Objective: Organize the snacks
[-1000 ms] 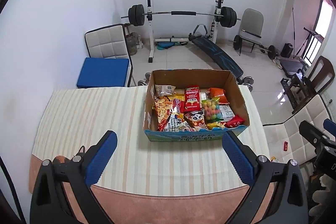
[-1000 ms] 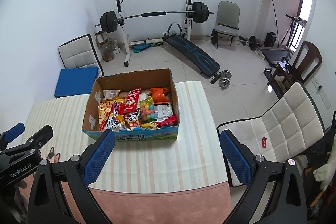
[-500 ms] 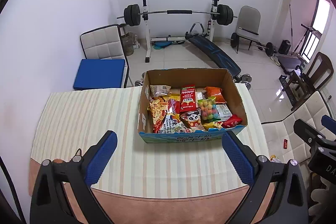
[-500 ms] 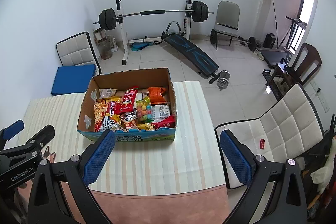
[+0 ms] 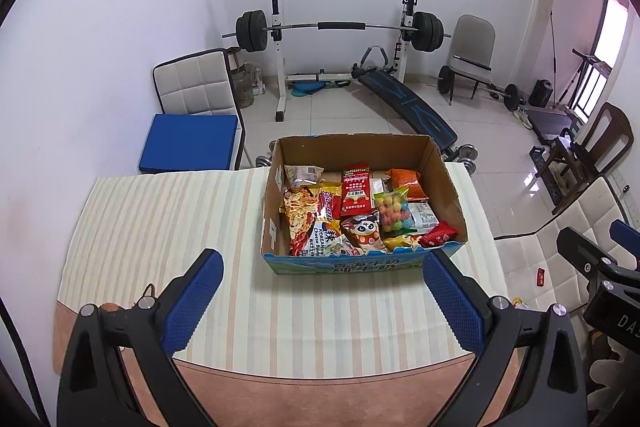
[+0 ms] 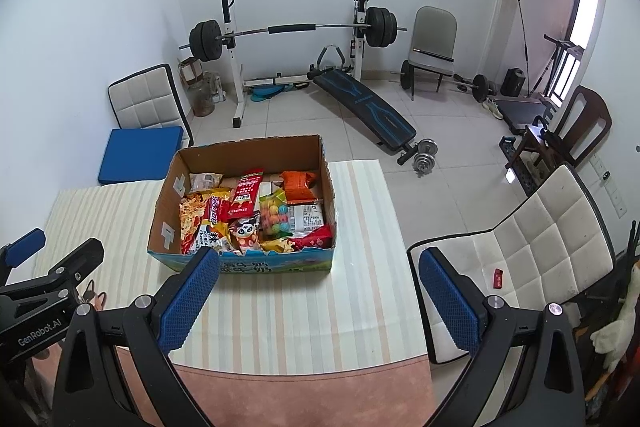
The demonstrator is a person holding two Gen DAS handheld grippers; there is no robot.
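Note:
An open cardboard box (image 5: 444,183) (image 6: 168,195) stands on the striped tablecloth (image 5: 160,219) (image 6: 360,267). Several snack packs fill it: a red packet (image 5: 354,189) (image 6: 246,195), an orange bag (image 5: 406,183) (image 6: 298,185), a bag of coloured candy balls (image 5: 394,209) (image 6: 274,215), a panda pack (image 5: 364,231) (image 6: 245,231) and a noodle pack (image 5: 298,215) (image 6: 191,217). My left gripper (image 5: 320,297) hovers open above the near table edge, short of the box. My right gripper (image 6: 318,297) is open too, near the box's front right corner. Neither holds anything.
A white padded chair (image 6: 532,251) stands right of the table. Another chair with a blue cushion (image 5: 188,143) sits at the far left. A barbell rack (image 5: 340,27) and sit-up bench (image 5: 408,105) fill the floor behind. The table's pink near edge (image 5: 320,387) lies below the grippers.
Both views have shifted slightly, so the box sits a little lower and further left in frame. The grippers stay open and empty.

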